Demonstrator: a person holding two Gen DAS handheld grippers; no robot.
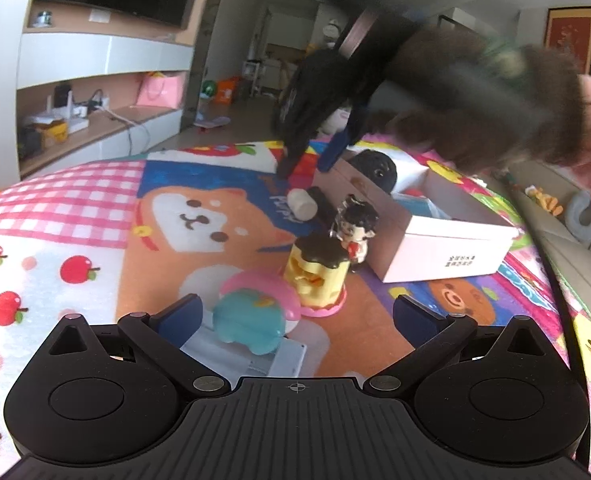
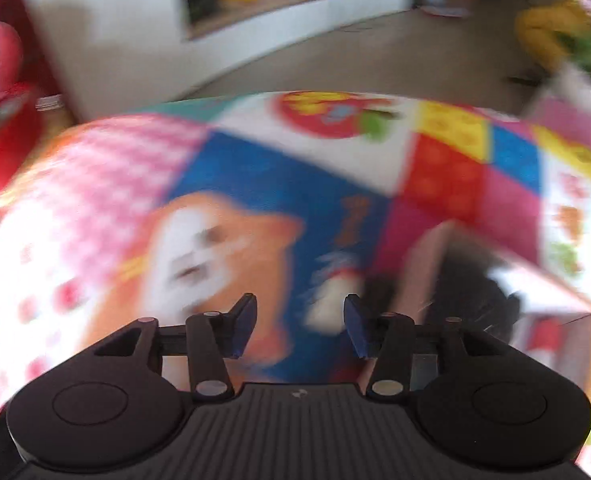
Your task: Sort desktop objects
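On the far part of the patchwork mat [image 1: 95,216], right gripper [image 1: 303,160] is hovering with fingers apart, grasping nothing; cream cylinder [image 1: 301,204] is lying just below them, beside white box [image 1: 447,240]. Left gripper [image 1: 295,320] is waiting unclenched, farther off.

My right gripper [image 2: 299,326] hangs over the colourful patchwork cartoon mat [image 2: 255,184], its blue-padded jaws apart and empty. Everything is blurred; a pale cream object [image 2: 327,304] lies beyond the tips, beside a white box [image 2: 543,280].

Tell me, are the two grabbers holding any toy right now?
No. The left gripper is open around nothing, with the teal toy beside its left finger. The right gripper is empty too, above the mat.
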